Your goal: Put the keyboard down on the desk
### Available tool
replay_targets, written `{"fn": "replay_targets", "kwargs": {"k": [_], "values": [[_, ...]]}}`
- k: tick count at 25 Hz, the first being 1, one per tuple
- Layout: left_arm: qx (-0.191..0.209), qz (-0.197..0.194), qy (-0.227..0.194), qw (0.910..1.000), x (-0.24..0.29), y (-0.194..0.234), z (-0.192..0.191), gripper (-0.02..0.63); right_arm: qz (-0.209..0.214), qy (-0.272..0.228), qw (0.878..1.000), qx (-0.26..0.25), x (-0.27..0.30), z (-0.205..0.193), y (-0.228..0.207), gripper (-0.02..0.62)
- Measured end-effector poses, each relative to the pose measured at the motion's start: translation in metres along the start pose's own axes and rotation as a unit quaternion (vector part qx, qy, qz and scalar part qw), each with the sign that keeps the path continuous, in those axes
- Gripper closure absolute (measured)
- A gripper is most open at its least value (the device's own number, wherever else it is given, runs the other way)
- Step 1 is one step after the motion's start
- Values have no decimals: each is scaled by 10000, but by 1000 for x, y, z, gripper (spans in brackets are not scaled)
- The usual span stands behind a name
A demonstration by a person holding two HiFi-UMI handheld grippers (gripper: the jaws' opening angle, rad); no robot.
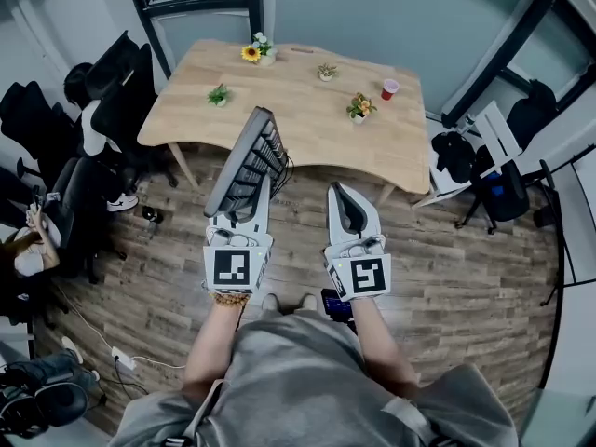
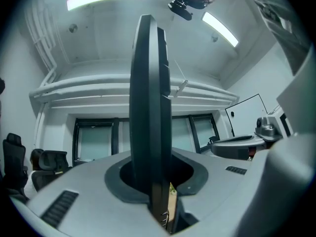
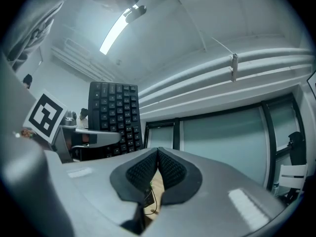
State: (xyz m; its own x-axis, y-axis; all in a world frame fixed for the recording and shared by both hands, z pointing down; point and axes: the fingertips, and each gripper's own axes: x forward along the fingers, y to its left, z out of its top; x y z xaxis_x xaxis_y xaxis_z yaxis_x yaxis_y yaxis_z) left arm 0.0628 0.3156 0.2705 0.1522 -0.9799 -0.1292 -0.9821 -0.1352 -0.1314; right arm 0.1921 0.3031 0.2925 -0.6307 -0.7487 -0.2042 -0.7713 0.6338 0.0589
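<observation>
Head view shows you the wood-plank floor (image 1: 466, 268) below. The pale wooden bench (image 1: 307, 128) is just ahead, with dark office chairs (image 1: 112, 101) crowded at its left end. The keyboard (image 1: 250, 161) is not lying on the bench. It is up in the air on edge, by the bench's near side, with its keys turned toward your right. Your left gripper (image 1: 253, 194) has the keyboard's lower end, and its fingers press on both faces of it. Your right gripper (image 1: 343, 192) hangs beside it, clear of the keyboard, with its fingers pressed together on nothing. Four small potted plants (image 1: 359, 108) sit on the bench top. One of them is a sunflower pot (image 1: 253, 52) at the far edge. A red cup (image 1: 389, 88) stands near the right end.
</observation>
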Motion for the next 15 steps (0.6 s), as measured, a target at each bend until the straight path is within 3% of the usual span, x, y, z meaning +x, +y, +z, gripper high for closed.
{"fn": "replay_targets", "kwargs": {"k": [4,15], "values": [[-211,-21,-43,9998,8,-7,1,512,60,111,9998,168,-1,-16,-17,584],[-291,238,-10,9993,20,-5,-3,512,529,484,9965,430,11,-58,-24,584]]}}
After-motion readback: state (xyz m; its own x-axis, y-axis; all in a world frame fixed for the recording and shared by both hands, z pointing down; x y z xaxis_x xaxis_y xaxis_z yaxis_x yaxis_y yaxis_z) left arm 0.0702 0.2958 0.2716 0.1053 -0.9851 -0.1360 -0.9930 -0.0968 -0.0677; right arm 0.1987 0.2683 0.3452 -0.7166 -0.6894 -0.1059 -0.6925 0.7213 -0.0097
